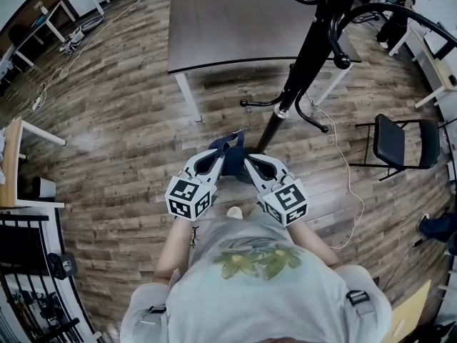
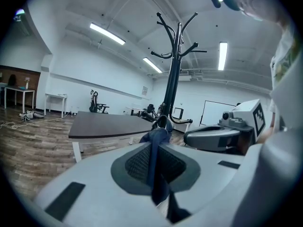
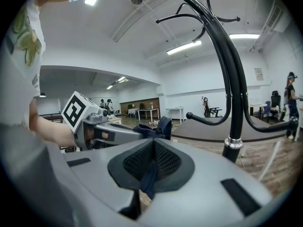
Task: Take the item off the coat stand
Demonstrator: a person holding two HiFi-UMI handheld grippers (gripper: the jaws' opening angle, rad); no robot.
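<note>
The left tongs (image 1: 208, 164) are closed on one end of a dark blue cloth item (image 1: 230, 157), which hangs in the air between both tools. The right tongs (image 1: 258, 167) pinch its other end. Just beyond and to the right stands the black coat stand (image 1: 305, 52).

An open-plan office or lab room — wood-plank floor (image 1: 114, 141), a dark-topped bench (image 1: 235, 27) on white legs, white desks (image 2: 56, 97) along the walls, a swivel chair (image 2: 96, 101), a whiteboard (image 2: 218, 113), a black coat stand (image 1: 303, 56), ceiling strip lights (image 2: 107, 34), loose cables (image 1: 347, 164) underfoot.
</note>
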